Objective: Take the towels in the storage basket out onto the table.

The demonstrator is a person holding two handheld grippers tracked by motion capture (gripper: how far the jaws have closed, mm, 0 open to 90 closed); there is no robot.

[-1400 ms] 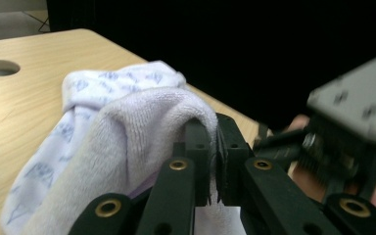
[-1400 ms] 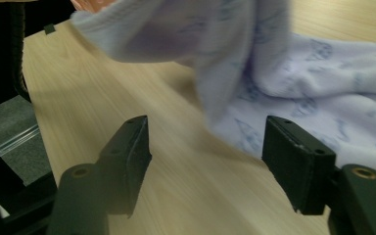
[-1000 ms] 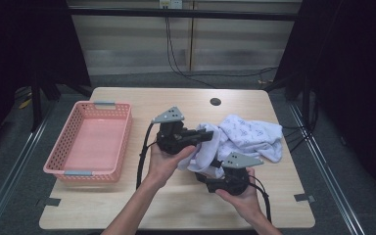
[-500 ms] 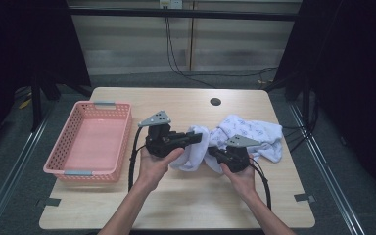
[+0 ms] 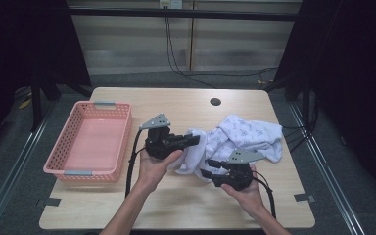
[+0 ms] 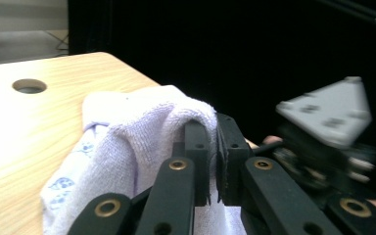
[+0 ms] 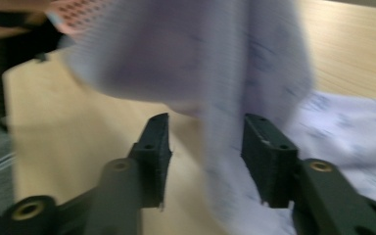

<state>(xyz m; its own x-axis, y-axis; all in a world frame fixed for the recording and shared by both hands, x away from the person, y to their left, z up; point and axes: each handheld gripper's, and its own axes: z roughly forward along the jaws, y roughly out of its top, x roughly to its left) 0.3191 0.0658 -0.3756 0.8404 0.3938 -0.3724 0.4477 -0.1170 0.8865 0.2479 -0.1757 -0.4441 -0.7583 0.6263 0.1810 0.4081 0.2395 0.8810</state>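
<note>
We've got the towel (image 5: 245,139) lying crumpled on the table (image 5: 176,205), right of centre, its long axis running roughly from the table's far right down toward the near middle. The pink basket (image 5: 89,142) sits well apart on the left.

Our left gripper (image 5: 192,139) is clamped on the towel's near-left edge: in the left gripper view the 2 jaws stand almost together w/ a fold of the terry cloth (image 6: 142,127) pinched between them and draped over the tip.

Our right gripper (image 5: 206,172) sits just below that, nearer us, pointing left toward the hanging edge. Its jaws have just been opening, approx. half spread now, and in the right gripper view a blurred strip of the cloth (image 7: 225,137) hangs between the pads w/o being pressed, so no hold there yet.

What the next move turns on, we reckon: the free edge drops from the left grip straight into the right gripper's gap, so the right is the nearer hand to take a 2nd corner. It only needs to shut on the strip.
</note>
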